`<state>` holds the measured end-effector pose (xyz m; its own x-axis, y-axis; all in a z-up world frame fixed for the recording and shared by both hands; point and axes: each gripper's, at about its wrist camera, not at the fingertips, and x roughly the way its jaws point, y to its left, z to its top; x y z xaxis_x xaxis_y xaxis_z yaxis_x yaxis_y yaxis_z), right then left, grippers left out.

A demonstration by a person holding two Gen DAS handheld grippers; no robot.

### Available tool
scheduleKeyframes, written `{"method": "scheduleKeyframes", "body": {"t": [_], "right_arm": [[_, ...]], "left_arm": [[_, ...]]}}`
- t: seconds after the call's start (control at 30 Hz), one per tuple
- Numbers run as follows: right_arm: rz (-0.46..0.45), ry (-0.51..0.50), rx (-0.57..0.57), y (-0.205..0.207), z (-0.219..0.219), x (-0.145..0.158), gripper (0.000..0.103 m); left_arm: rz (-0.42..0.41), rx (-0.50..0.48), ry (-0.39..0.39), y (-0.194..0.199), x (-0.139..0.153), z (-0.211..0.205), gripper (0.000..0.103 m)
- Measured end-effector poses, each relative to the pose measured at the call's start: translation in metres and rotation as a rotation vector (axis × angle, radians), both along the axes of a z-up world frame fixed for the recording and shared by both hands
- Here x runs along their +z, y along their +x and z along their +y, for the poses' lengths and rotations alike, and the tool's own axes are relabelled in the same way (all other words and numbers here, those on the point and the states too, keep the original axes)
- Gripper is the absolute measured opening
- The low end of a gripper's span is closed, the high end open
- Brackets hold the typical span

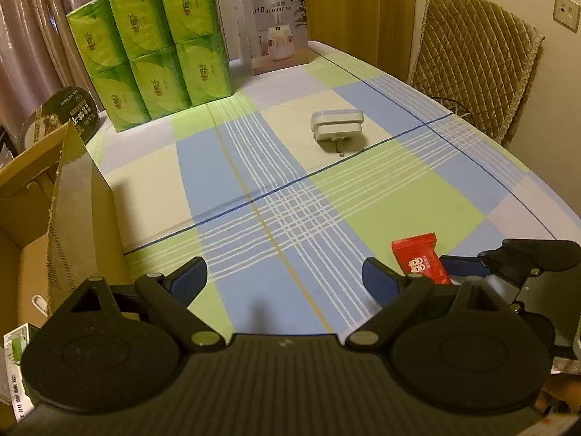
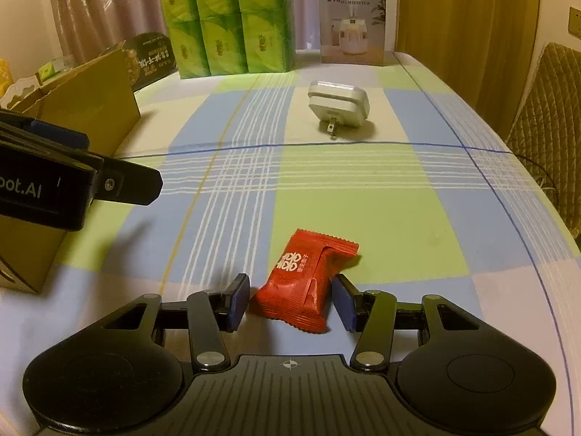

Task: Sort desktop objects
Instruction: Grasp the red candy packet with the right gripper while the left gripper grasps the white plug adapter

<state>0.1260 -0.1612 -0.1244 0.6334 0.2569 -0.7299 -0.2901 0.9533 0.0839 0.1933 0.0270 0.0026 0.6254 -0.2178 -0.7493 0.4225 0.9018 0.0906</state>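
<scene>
The right claw (image 2: 290,299) sits low over the desk (image 2: 381,218) with a red snack packet (image 2: 303,287) lying between its two blue pads (image 2: 239,301); the jaws stand about half open, the right-hand pad is at the packet's edge and the left one just beside it, and whether either presses on the wrapper cannot be told. The packet lies flat on the checked cloth, in a green square near the front edge. The left claw (image 1: 285,278) hovers beside it with its jaws spread wide and nothing between them, only bare cloth. To its left stands an open cardboard box (image 1: 72,196). Farther back, well apart from the packet, a white plug adapter (image 2: 337,105) rests on its side with its prongs toward the camera. At the back of the desk stand a green pack of tissue (image 2: 225,18) and a humidifier carton (image 2: 351,23).
</scene>
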Motion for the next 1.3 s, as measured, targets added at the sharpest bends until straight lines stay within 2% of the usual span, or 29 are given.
{"method": "scheduleKeyframes", "body": {"t": [0.17, 0.63, 0.8, 0.93, 1.03, 1.1, 1.17, 1.23, 1.3], "right_arm": [[0.011, 0.037, -0.028, 0.005, -0.009, 0.002, 0.042], [-0.023, -0.006, -0.079, 0.009, -0.038, 0.004, 0.041], [-0.03, 0.003, -0.085, 0.011, -0.036, 0.003, 0.046], [-0.029, 0.008, -0.104, 0.016, -0.036, 0.001, 0.063], [-0.036, -0.006, -0.107, 0.018, -0.036, -0.002, 0.062], [-0.043, -0.023, -0.102, 0.017, -0.035, -0.003, 0.061], [-0.054, -0.043, -0.097, 0.016, -0.036, -0.003, 0.045], [-0.063, -0.062, -0.083, 0.015, -0.036, -0.003, 0.035], [-0.065, -0.069, -0.073, 0.014, -0.036, -0.003, 0.033]], "left_arm": [[-0.002, 0.002, -0.006, 0.0, -0.001, -0.001, 0.09], [0.006, -0.009, -0.011, 0.001, -0.004, -0.007, 0.09], [0.007, -0.014, -0.009, 0.002, -0.005, -0.008, 0.09], [0.011, -0.013, -0.004, 0.001, -0.006, -0.008, 0.09], [0.012, -0.014, -0.002, 0.001, -0.007, -0.008, 0.09], [0.012, -0.013, -0.005, 0.001, -0.007, -0.008, 0.09], [0.011, -0.014, -0.005, 0.001, -0.008, -0.008, 0.09], [0.012, -0.015, -0.003, 0.002, -0.008, -0.009, 0.09], [0.013, -0.018, 0.001, 0.002, -0.009, -0.01, 0.09]]}}
